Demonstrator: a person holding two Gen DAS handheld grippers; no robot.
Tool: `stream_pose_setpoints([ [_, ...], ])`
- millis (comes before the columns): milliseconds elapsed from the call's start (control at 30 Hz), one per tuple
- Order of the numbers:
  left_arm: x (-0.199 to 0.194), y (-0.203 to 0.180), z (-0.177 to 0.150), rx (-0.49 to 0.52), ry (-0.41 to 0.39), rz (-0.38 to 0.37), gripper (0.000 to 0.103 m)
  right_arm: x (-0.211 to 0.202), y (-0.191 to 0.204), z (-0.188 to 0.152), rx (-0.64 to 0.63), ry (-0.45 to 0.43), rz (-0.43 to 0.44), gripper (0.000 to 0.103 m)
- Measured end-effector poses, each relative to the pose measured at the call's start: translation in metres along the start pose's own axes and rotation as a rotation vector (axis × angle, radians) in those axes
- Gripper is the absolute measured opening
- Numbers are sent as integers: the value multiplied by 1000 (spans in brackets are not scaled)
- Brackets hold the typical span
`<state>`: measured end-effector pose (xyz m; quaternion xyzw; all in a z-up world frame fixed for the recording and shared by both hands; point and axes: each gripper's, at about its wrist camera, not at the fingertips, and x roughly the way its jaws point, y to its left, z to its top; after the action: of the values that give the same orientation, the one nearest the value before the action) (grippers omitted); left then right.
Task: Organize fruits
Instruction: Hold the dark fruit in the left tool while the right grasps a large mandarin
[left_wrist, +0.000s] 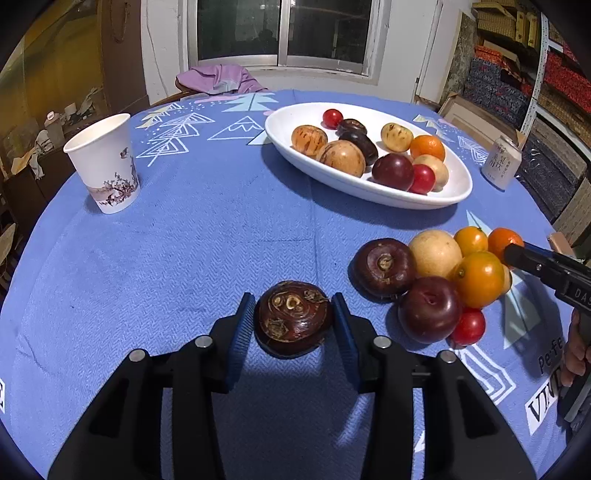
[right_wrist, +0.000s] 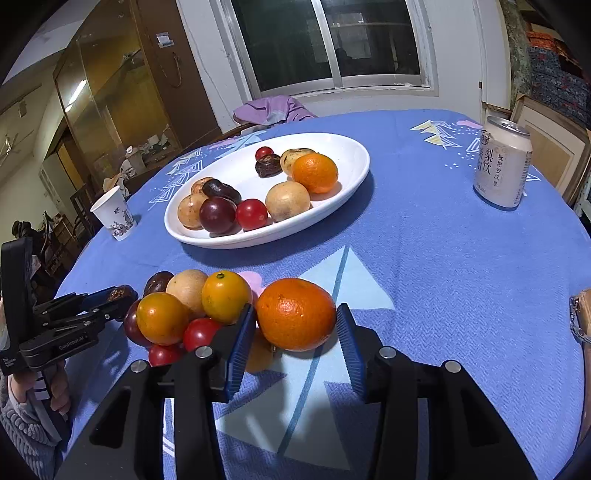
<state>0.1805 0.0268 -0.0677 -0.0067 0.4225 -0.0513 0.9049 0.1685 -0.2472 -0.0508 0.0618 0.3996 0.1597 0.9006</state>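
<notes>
Landmark: the white oval dish (right_wrist: 354, 173), already carrying about ten fruits; every place below is given from it.
Left gripper (left_wrist: 293, 317): your blue pads sit against both sides of a dark brown water chestnut (left_wrist: 293, 319), so you have it gripped. It lies on the cloth on the near side of the dish, well apart from it.
Right gripper (right_wrist: 295, 328): your pads bracket an orange (right_wrist: 295, 314) and appear to touch its flanks; you look to be holding it, still down on the cloth, nearer to you than the dish.
Key relation: from either gripper the dish lies ahead and farther up the table. By my reading your right gripper is the nearer one to the dish rim.
Long axis: the dish runs lengthwise across your right-hand view; its emptier stretch is the end toward the paper cup (right_wrist: 114, 214).
Loose pile (left_wrist: 436, 280): plums, small oranges, a pale round fruit and cherry tomatoes, bunched between your two grippers, near side of the dish. The orange sits just beside this pile.
Surface: blue woven tablecloth (right_wrist: 443, 295) with tree prints, soft and slightly creased; round fruit may roll on it.
Bystanders: a drink can (right_wrist: 502, 166) to the right of the dish, the cup to its left.
Room: a window behind the dish, a purple garment (left_wrist: 221, 79) on a chair, stacked boxes at the right.
</notes>
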Motion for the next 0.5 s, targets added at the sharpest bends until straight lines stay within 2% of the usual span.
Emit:
stream_pose_setpoints([
  [333,-4,-3,-6,8,11,-14,41,-2,-2,-1,7,-2,-1,46],
  [500,-14,-9,-8,23,-37,-9,41,-12,-2,0,15,-33,6,46],
])
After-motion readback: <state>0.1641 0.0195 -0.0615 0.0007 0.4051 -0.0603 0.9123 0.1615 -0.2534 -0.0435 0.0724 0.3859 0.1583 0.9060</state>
